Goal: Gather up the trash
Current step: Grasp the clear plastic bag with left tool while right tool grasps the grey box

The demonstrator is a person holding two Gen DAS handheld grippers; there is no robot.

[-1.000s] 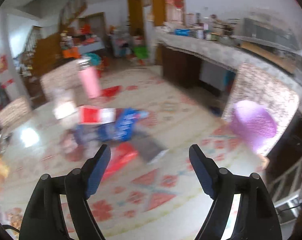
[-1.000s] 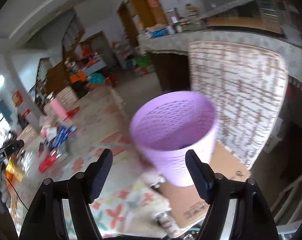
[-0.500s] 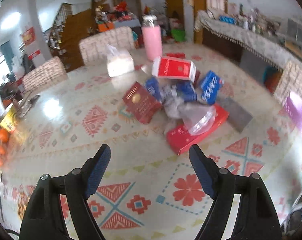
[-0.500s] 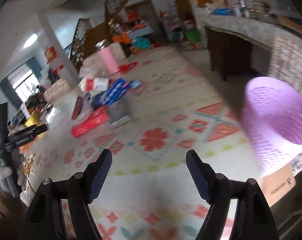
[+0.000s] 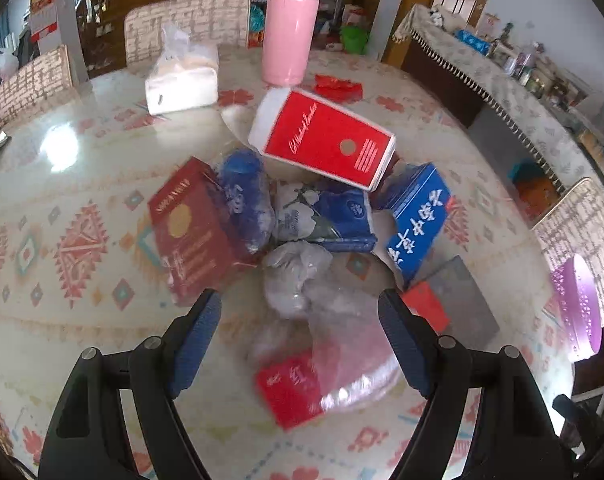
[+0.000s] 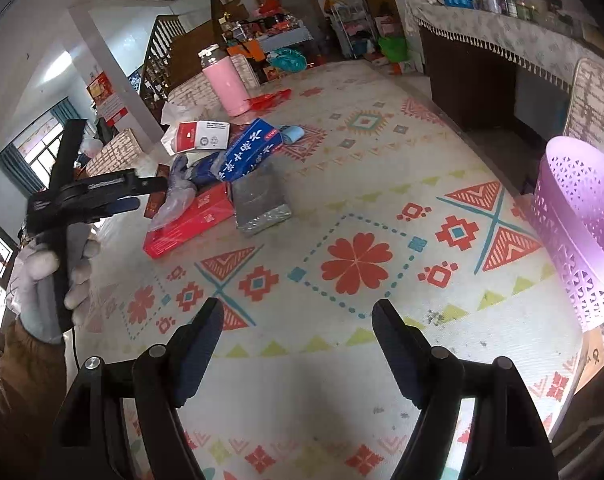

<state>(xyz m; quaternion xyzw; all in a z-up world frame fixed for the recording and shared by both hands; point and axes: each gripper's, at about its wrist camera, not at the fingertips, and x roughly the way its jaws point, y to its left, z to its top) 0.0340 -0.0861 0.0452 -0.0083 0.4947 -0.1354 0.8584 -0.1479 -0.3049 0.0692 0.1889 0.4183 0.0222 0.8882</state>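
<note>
Left gripper (image 5: 300, 320), gloved left hand (image 6: 50, 280), tilted down over surface (image 6: 341, 360), gaping, empty; right gripper (image 6: 298, 328) likewise.

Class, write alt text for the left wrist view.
An open left gripper hovers over a trash pile on a patterned table: crumpled clear plastic, red and blue boxes. A pink bottle stands behind.

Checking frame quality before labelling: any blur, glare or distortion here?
Left wrist view: clear plastic bag and red packet near the fingers are smeared, and window glare washes out the tablecloth. Right wrist view: sharper, fisheye-bent edges, purple basket overexposed.
</note>
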